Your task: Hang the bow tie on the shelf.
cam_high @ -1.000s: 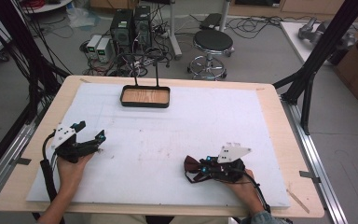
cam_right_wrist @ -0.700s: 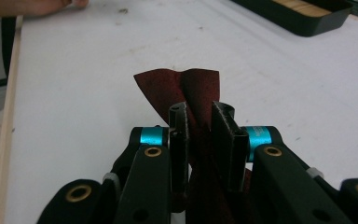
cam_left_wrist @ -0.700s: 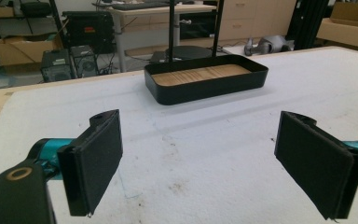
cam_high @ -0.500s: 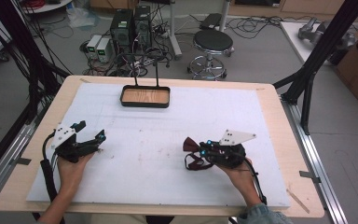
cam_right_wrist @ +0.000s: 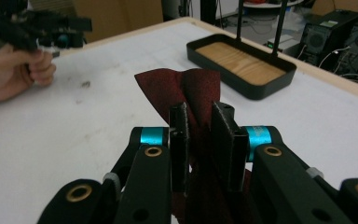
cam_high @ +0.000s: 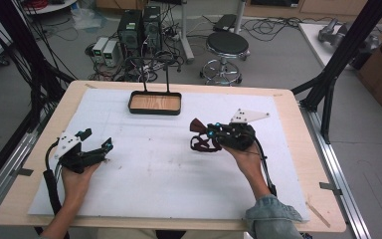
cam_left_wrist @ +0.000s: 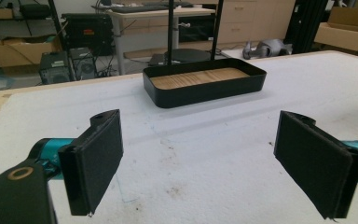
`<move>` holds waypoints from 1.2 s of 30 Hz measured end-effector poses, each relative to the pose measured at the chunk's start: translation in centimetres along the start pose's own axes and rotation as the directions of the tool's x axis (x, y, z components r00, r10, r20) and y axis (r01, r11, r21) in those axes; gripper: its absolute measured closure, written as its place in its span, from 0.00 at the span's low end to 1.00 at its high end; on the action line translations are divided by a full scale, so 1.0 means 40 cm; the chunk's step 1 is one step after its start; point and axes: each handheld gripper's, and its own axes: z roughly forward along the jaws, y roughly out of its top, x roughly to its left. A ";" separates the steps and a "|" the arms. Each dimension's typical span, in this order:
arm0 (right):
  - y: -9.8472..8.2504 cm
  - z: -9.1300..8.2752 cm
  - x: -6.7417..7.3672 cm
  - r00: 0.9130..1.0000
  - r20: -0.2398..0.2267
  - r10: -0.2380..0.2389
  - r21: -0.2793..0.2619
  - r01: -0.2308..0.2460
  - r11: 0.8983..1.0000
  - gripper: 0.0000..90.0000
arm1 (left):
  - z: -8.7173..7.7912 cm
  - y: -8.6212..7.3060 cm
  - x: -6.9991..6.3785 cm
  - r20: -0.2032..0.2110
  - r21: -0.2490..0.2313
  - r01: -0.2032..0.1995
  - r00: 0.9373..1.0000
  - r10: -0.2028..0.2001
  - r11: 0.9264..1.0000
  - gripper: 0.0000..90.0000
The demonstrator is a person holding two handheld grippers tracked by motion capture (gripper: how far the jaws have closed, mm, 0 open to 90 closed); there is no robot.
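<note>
white table (cam_high: 179,164), right claw (cam_right_wrist: 205,116) gripping cloth (cam_right_wrist: 186,88)

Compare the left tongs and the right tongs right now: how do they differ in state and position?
The left tongs are wide open and hold nothing; the right tongs are shut on a dark red cloth. The left tongs sit low near the table's left edge; the right tongs are nearer the middle, closer to the black tray. Both are hand-held, with black pads.
</note>
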 end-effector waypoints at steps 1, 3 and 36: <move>0.000 0.000 0.000 1.000 0.000 0.000 0.000 0.000 1.000 0.86 | -0.001 0.000 0.000 0.000 0.001 -0.003 1.000 0.003 1.000 0.18; 0.017 0.013 -0.011 1.000 0.016 0.001 -0.009 -0.001 1.000 0.86 | 0.000 0.000 -0.001 0.002 -0.002 -0.004 1.000 0.004 1.000 0.18; 0.249 0.238 -0.107 0.991 0.123 0.051 -0.129 -0.035 0.991 0.86 | 0.003 0.001 0.001 0.022 -0.034 0.014 1.000 -0.013 0.999 0.19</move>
